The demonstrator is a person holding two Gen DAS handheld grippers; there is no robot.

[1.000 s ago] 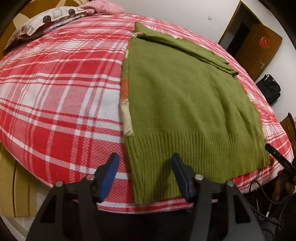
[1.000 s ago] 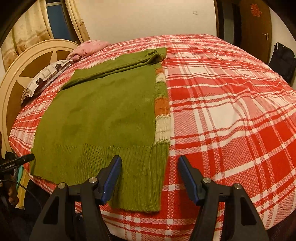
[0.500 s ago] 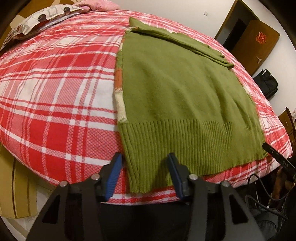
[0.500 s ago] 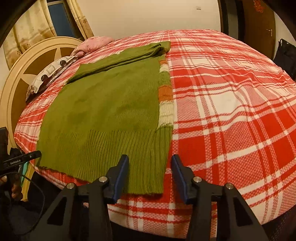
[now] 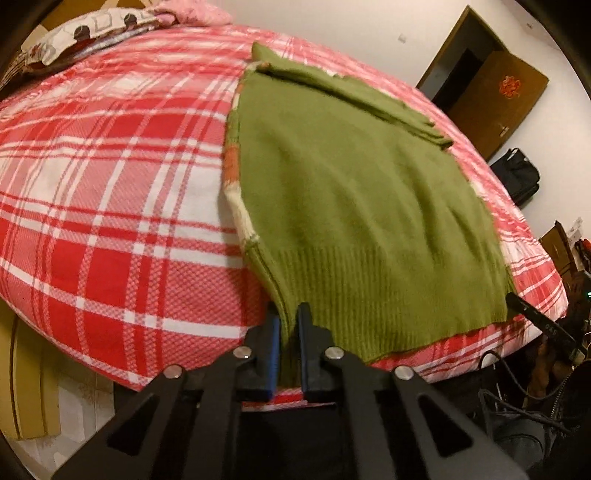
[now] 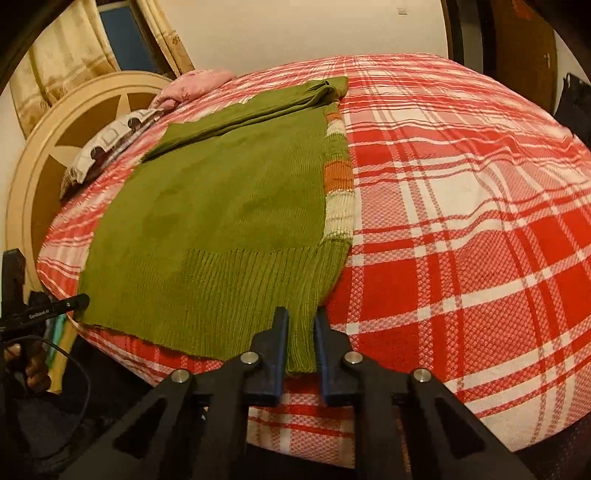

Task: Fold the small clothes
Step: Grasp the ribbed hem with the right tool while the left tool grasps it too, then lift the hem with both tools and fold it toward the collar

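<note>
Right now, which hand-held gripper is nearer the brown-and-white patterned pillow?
Left. The left hand-held gripper pinches the green knitted sweater's hem on the pillow side; the right hand-held gripper's jaws are closing on the far corner.

green knit sweater (image 5: 354,206) | flat on bed, sleeve folded across top | ribbed hem corners pinched

Warm dim indoor light; slight blur; fisheye-curved edges.

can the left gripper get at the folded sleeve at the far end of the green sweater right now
Probably not as things stand. The left gripper is clamped on the green sweater at its near ribbed hem, and the folded sleeve lies across the far end.
</note>
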